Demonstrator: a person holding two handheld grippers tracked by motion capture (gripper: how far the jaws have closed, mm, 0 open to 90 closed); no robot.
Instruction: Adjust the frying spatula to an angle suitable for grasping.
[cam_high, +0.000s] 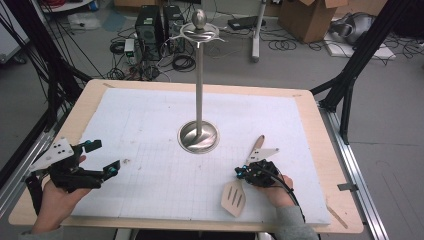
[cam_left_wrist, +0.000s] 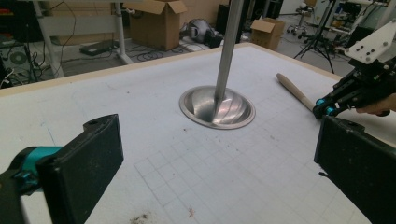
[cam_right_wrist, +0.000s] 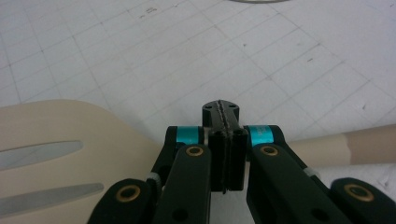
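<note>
A pale wooden slotted spatula (cam_high: 233, 198) lies on the white gridded mat (cam_high: 150, 125), blade toward the near edge and handle pointing away. My right gripper (cam_high: 240, 172) hovers over its neck, jaws shut with the pads pressed together. In the right gripper view, its tip (cam_right_wrist: 221, 109) sits above the spatula (cam_right_wrist: 70, 126), with the blade left and the handle right. My left gripper (cam_high: 103, 157) rests open at the mat's left edge with nothing between its jaws (cam_left_wrist: 219, 154). A metal stand (cam_high: 198, 136) with a tall pole and a hooked ring on top stands mid-table.
The stand's round base (cam_left_wrist: 217, 106) lies between the two grippers. The mat lies on a wooden tabletop (cam_high: 320, 130). Cables, computer cases (cam_high: 150, 27) and cardboard boxes (cam_high: 310, 17) sit on the floor beyond the far edge.
</note>
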